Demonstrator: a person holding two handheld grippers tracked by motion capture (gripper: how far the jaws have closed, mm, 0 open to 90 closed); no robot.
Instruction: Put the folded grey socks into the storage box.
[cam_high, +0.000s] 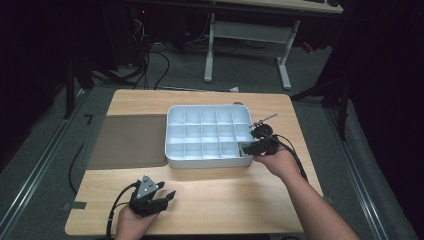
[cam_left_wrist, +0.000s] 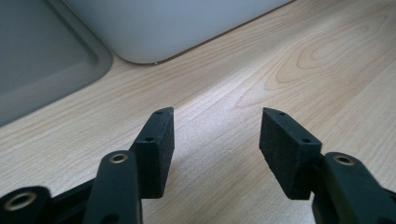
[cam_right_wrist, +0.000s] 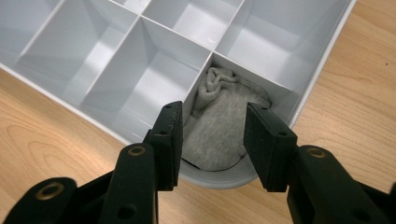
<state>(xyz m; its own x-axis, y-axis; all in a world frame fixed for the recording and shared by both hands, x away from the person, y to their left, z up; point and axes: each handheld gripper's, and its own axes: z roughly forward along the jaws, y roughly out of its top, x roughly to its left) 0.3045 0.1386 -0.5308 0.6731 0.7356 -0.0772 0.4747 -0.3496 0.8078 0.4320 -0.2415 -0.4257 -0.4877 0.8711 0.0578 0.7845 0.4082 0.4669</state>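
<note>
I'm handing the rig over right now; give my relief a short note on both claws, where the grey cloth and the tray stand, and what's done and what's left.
Right claw: jaws open, one on each side of the grey cloth, no squeeze visible.
Left claw: open, holding nothing, low over bare tabletop near the front edge.
Grey cloth: bunched in the corner compartment of the white divided tray, at the near corner on the right hand's side.
Grey mat: lies left of the tray, bare.
Done: cloth sits inside a compartment.
Left: whether it is being placed or picked cannot be told; the other compartments in sight look empty.
</note>
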